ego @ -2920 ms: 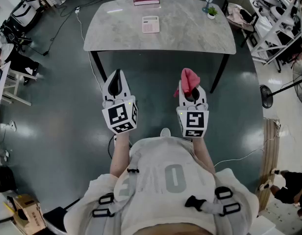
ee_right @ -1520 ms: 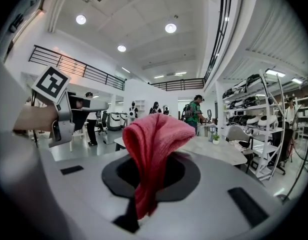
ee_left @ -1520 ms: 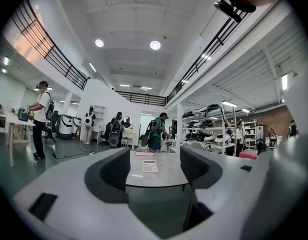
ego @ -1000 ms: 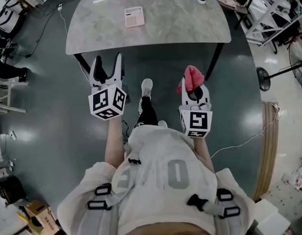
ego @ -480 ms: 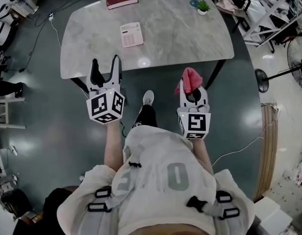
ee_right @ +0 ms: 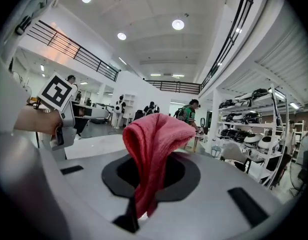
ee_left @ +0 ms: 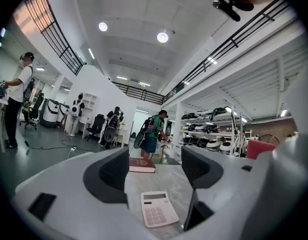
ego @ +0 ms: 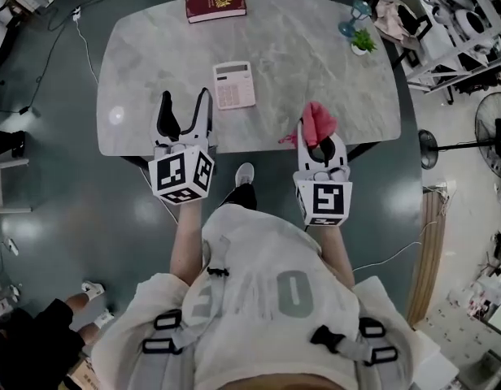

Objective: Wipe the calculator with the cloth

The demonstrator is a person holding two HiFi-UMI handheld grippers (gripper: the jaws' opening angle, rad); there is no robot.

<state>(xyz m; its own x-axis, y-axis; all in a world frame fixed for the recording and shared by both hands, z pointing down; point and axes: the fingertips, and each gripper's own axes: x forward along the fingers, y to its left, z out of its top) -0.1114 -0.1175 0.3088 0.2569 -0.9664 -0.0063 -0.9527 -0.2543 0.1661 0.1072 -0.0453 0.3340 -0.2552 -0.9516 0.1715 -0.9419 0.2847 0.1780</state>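
I see left claw [ego: 185,108] spread, empty, just beside calculator [ego: 234,84] on counter [ego: 307,47]; right claw [ego: 320,139] pinches pink cloth [ego: 319,117].

The cloth [ee_right: 153,151] fills the middle of the right gripper view, hiding where the jaws meet and most of the table [ego: 315,63] beyond. The calculator [ego: 234,85] keys and the book [ego: 215,4] cover print are too small to read. A bystander [ego: 31,348] is cut off at the head view's lower left corner.
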